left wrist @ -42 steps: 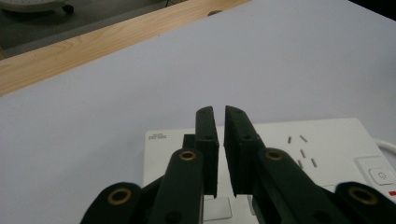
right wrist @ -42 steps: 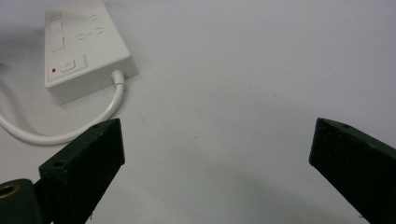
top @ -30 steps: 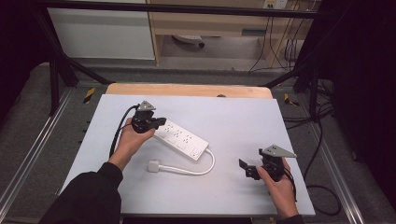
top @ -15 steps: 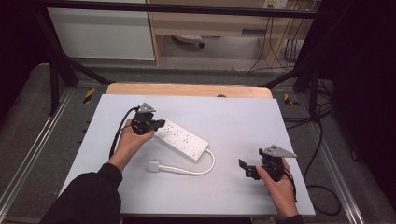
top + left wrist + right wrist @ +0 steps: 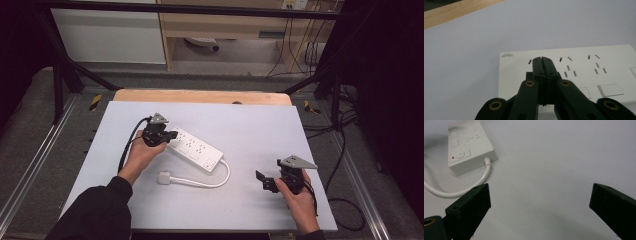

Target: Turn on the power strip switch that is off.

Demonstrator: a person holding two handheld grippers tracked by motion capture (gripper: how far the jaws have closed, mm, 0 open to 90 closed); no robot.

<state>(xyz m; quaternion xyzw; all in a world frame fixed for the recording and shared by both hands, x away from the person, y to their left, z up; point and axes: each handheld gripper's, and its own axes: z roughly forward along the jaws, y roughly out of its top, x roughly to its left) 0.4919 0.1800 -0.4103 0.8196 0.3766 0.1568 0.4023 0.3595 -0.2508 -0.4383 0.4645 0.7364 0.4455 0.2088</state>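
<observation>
A white power strip [image 5: 196, 148] lies slantwise near the middle of the pale bench [image 5: 260, 125], its cord [image 5: 212, 181] curling to a plug [image 5: 164, 177] in front of it. The left tool [image 5: 170, 135], jaws pressed together with nothing between them, rests its tips over the strip's far-left end. The right tool [image 5: 261, 181] hovers well apart at the near right, jaws spread wide and empty

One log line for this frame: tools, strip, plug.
left tool: shut, over strip end | right tool: open, empty, apart | plug: loose on table
</observation>
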